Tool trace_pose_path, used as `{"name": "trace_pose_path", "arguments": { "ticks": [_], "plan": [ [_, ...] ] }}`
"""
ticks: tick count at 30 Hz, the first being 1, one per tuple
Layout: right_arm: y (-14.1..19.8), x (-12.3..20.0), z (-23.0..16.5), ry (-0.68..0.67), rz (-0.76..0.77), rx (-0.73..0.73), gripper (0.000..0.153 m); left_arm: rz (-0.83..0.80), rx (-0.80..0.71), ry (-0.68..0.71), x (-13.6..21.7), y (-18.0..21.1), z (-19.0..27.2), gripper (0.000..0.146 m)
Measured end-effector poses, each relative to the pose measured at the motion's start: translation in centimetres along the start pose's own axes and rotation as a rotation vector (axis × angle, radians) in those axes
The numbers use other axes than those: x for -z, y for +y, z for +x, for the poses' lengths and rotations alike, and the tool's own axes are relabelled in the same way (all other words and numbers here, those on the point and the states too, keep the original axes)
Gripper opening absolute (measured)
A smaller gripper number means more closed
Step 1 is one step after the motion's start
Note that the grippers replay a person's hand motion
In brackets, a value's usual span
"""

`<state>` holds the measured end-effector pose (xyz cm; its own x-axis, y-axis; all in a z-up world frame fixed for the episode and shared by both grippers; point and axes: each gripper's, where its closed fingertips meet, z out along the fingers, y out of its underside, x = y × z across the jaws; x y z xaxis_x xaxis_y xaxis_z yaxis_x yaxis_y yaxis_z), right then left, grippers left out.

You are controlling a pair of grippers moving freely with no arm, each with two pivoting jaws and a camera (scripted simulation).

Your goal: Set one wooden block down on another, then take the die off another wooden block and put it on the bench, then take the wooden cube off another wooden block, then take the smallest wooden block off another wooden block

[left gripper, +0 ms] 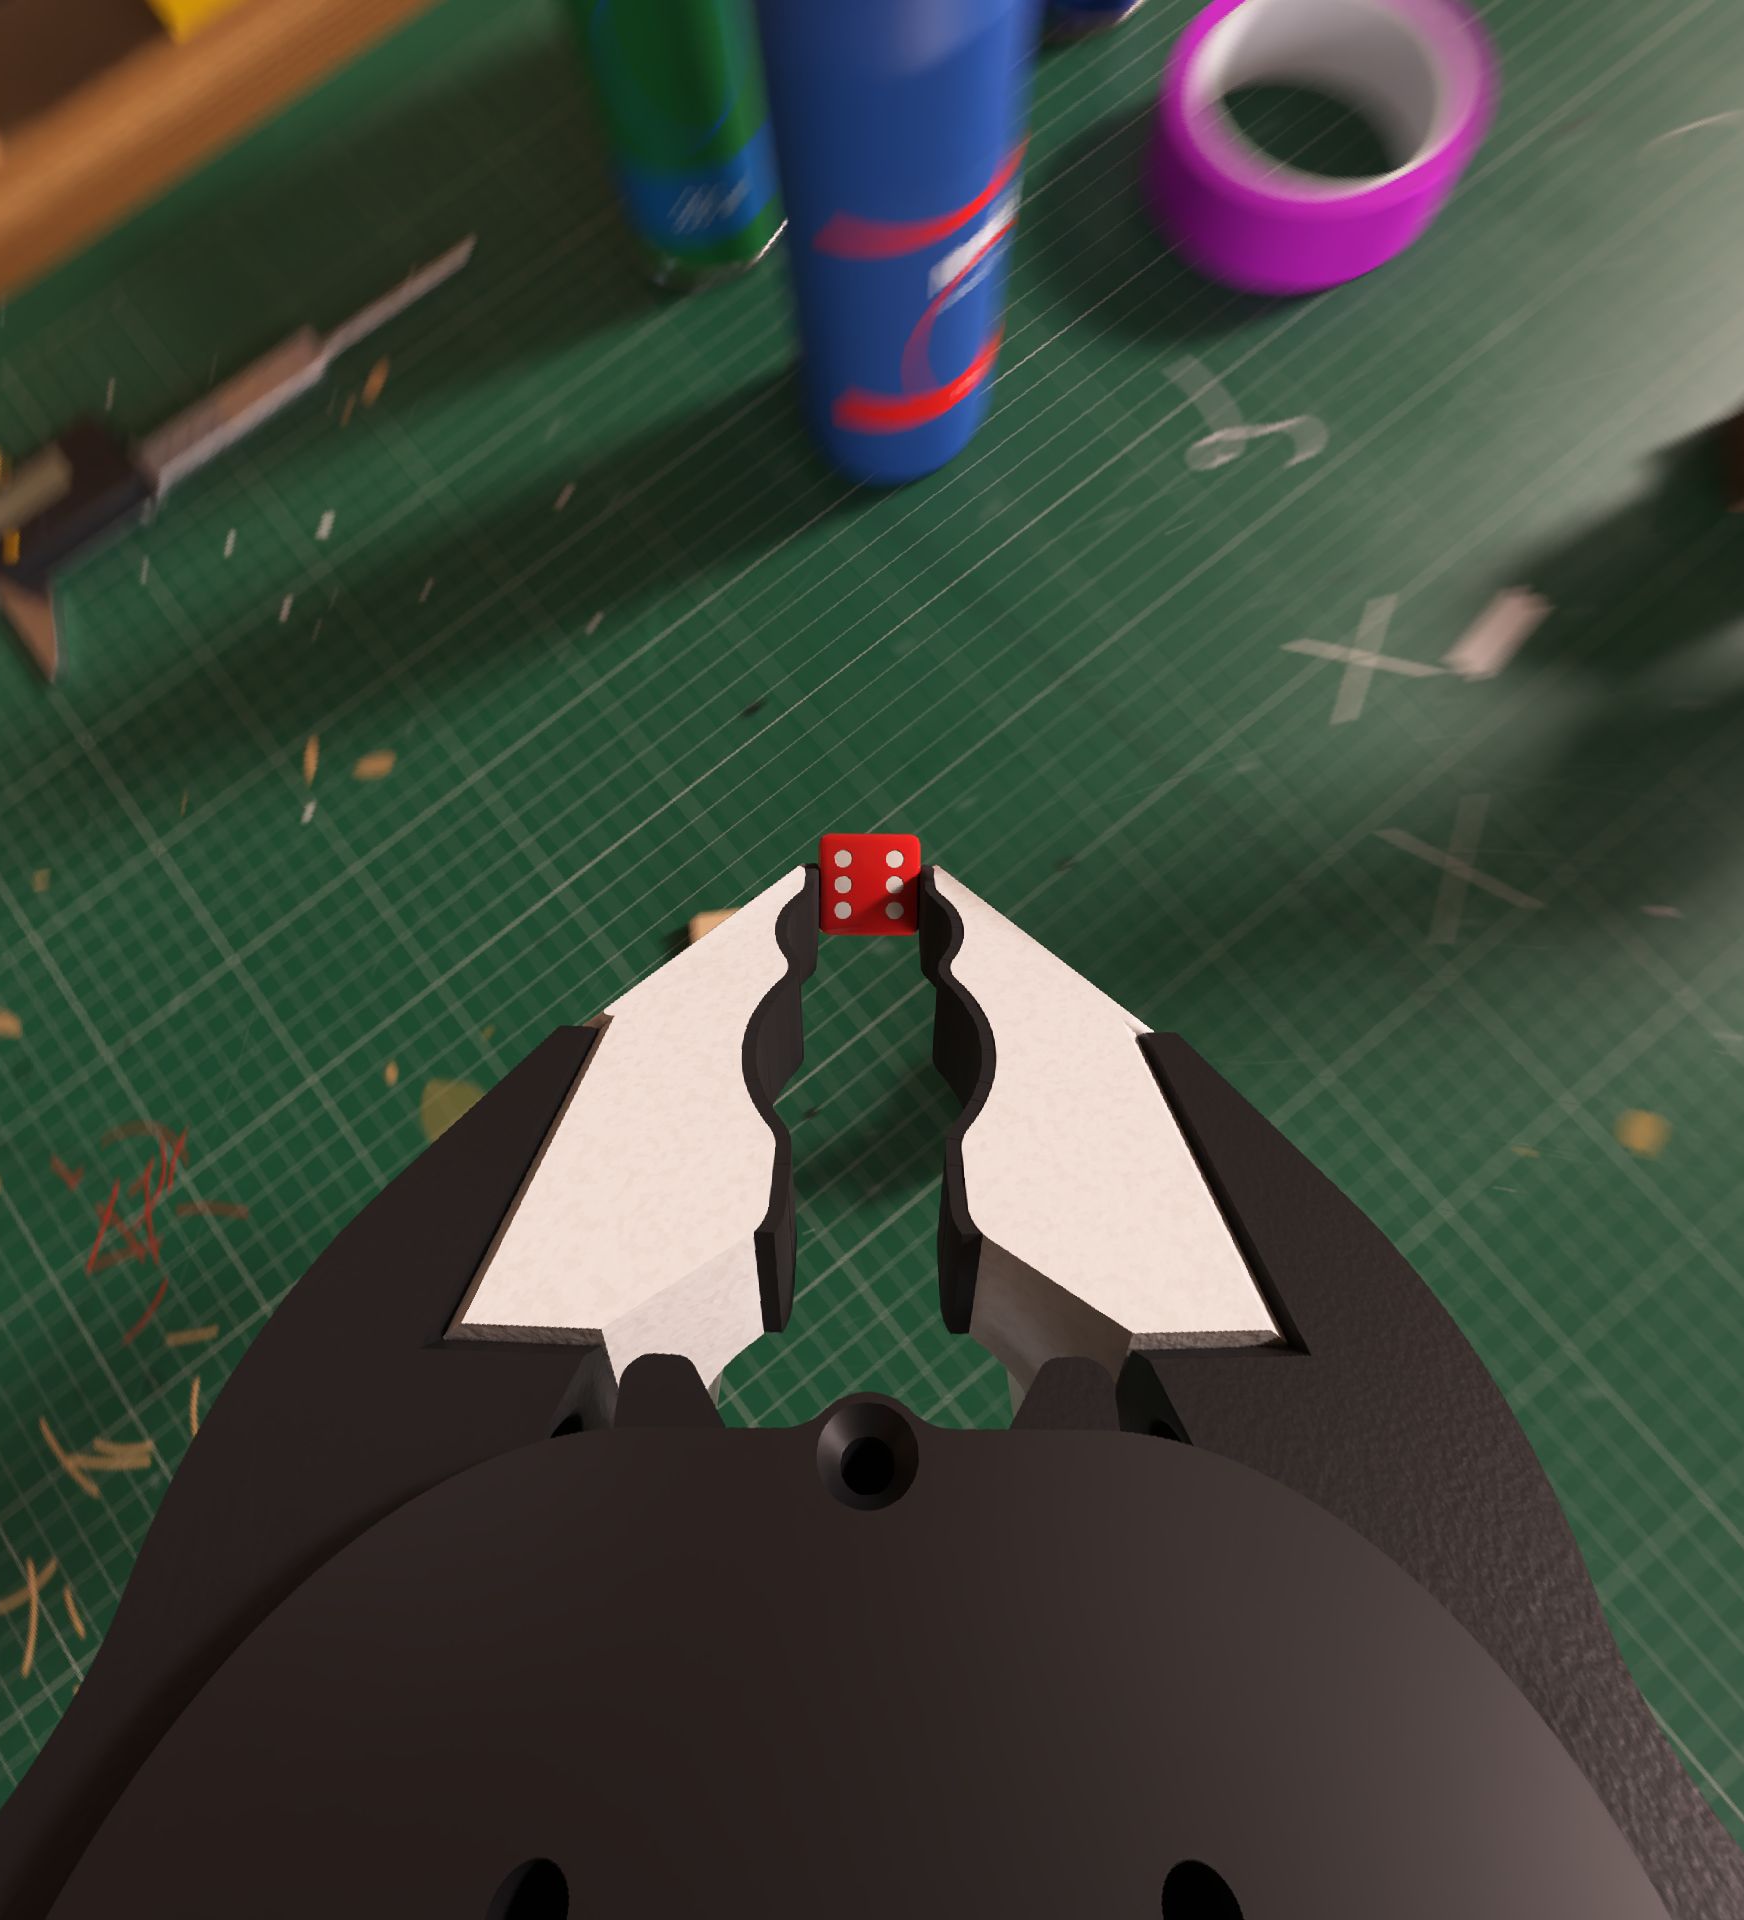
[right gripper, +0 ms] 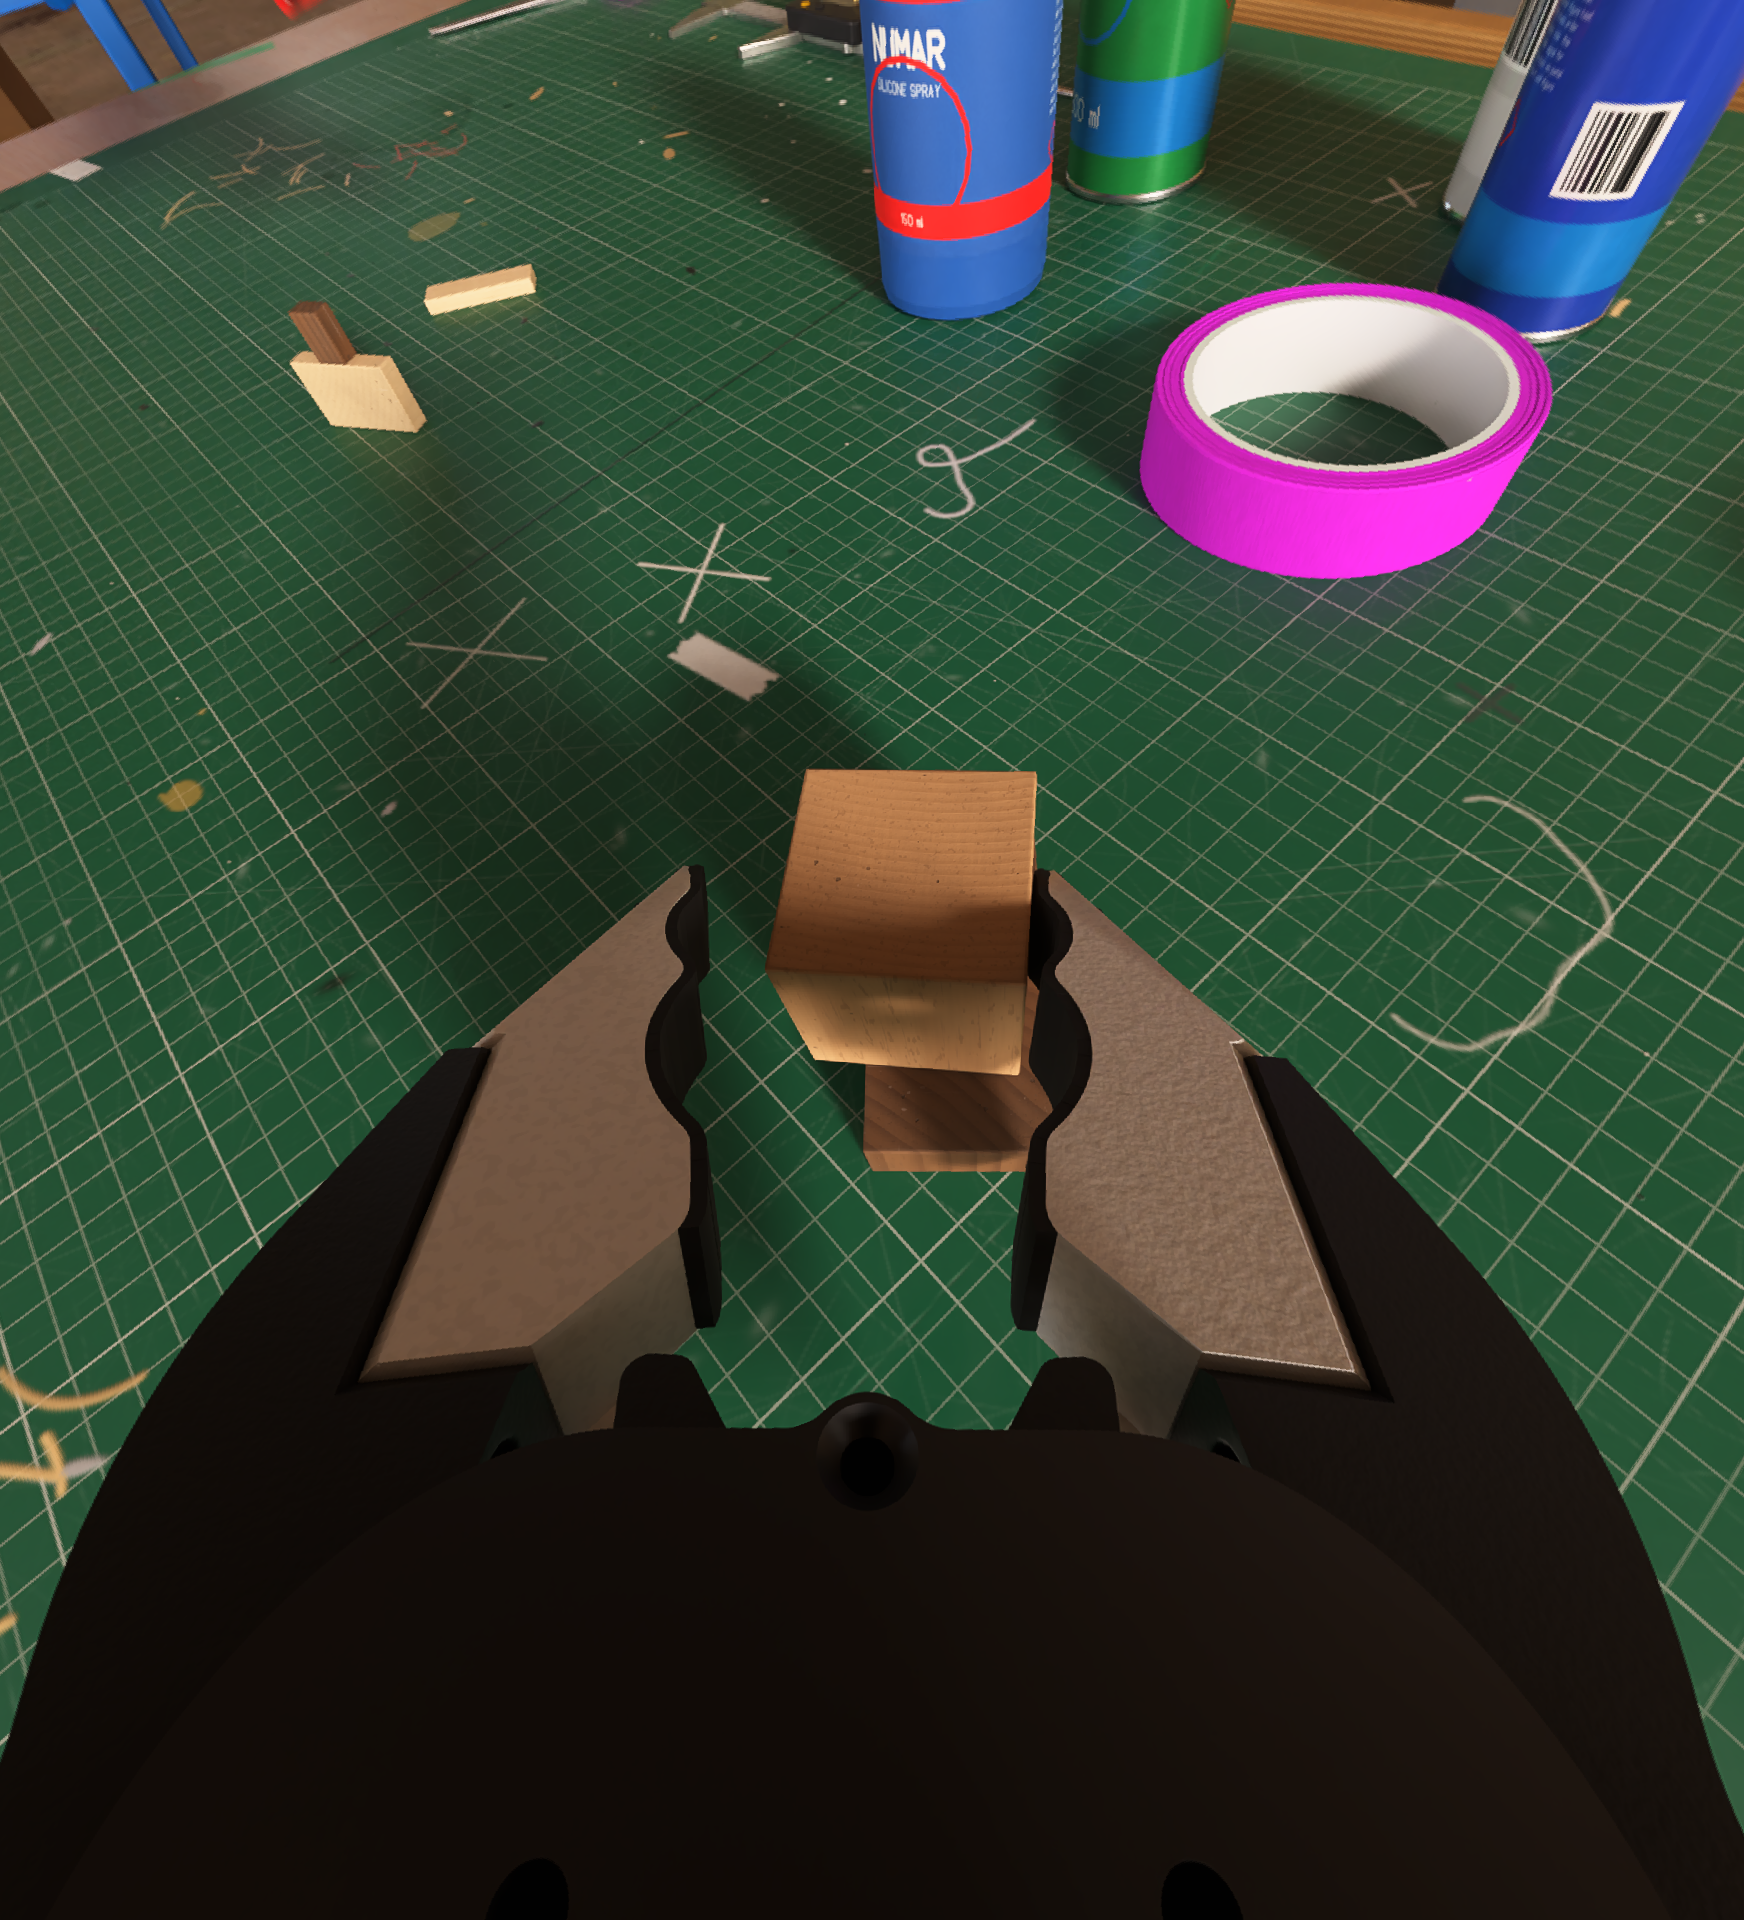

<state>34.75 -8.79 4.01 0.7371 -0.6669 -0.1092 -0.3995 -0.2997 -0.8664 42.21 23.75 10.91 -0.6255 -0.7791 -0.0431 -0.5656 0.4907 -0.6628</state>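
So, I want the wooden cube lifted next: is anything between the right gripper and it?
Nothing visible. The wooden cube already sits between the right gripper's open fingers, atop a darker block. The right-hand finger looks against its side; a gap remains on the left.

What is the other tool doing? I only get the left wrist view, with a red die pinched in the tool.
Observer: The right tool is open around a pale cube that sits on a darker block.
Operator: Is it gripping the cube?
Observer: Not yet. One finger stands clear of the cube, with mat showing in the gap.
Operator: Any other stacks around?
Observer: Yes. Farther off, a small dark block stands on a flat pale block.
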Motion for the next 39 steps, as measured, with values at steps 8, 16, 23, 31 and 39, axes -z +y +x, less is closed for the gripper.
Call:
{"name": "trace_pose_path", "arguments": {
  "ticks": [8,16,23,31,39],
  "plan": [
    [-0.2,0.1,0.0,0.025,0.009,0.025,0.058,0.099,-0.412,0.165,0.4,-5.1,18.1,0.018],
    [-0.8,1.2,1.1,0.080,0.042,0.026,0.057,-0.123,-0.450,0.373,-10.4,-0.5,27.1,0.018],
    [-1.6,1.8,0.9,0.070,0.074,0.022,0.056,-0.104,-0.401,0.363,-11.2,-0.3,27.7,0.044],
    [-1.6,1.8,-0.1,0.056,0.075,0.059,0.055,0.116,-0.450,0.260,0.2,-3.6,22.7,0.052],
    [-1.3,1.3,0.3,0.062,0.088,0.083,0.054,0.072,-0.332,0.106,7.2,0.9,8.7,0.054]
  ]
}}
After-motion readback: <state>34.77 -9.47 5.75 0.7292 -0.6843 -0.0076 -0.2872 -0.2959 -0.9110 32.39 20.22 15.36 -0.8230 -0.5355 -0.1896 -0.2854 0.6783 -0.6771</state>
